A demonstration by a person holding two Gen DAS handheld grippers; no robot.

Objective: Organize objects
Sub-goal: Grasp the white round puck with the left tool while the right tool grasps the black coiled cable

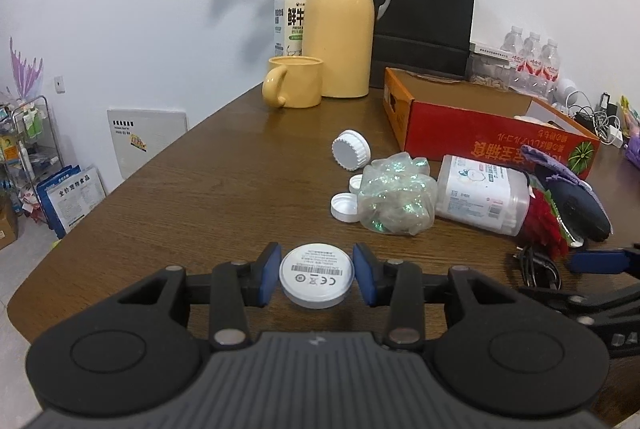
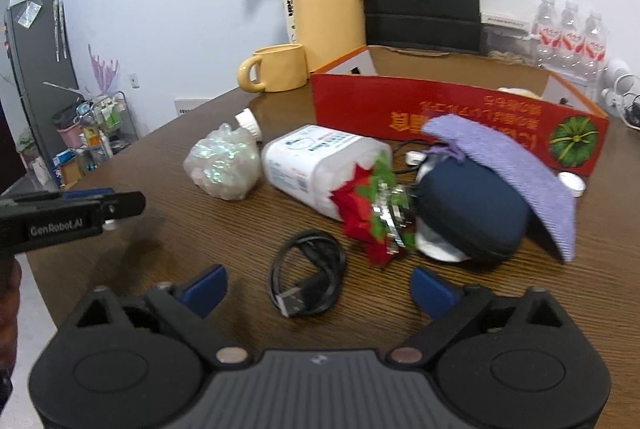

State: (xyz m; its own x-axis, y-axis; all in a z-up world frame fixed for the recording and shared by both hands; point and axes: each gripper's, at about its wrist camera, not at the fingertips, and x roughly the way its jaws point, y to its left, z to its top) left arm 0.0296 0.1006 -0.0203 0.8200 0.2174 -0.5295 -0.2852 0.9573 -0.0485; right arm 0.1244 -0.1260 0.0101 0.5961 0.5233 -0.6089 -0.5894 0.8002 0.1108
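Note:
My left gripper (image 1: 316, 277) is shut on a flat white round disc (image 1: 316, 269) with printed marks, held just above the brown table (image 1: 200, 189); it shows from the side in the right wrist view (image 2: 80, 205). My right gripper (image 2: 318, 285) stands open low over the table, and a coiled black cable (image 2: 296, 301) lies on the wood between and just beyond its blue fingertips (image 2: 208, 285), untouched. Behind the cable lie a red fabric flower (image 2: 360, 221), a navy case (image 2: 472, 209) under a purple cloth (image 2: 512, 165), and a white tub (image 2: 312, 165) on its side. An open red box (image 2: 400, 109) stands behind them.
A crumpled shiny wrap (image 1: 396, 197) and white lids (image 1: 351, 150) lie mid-table. A yellow mug (image 1: 294, 81), yellow flask (image 1: 340, 29), milk carton and black bag (image 1: 424, 21) stand at the back. Water bottles (image 2: 568, 37) are at the far right. The table's left edge drops to the floor.

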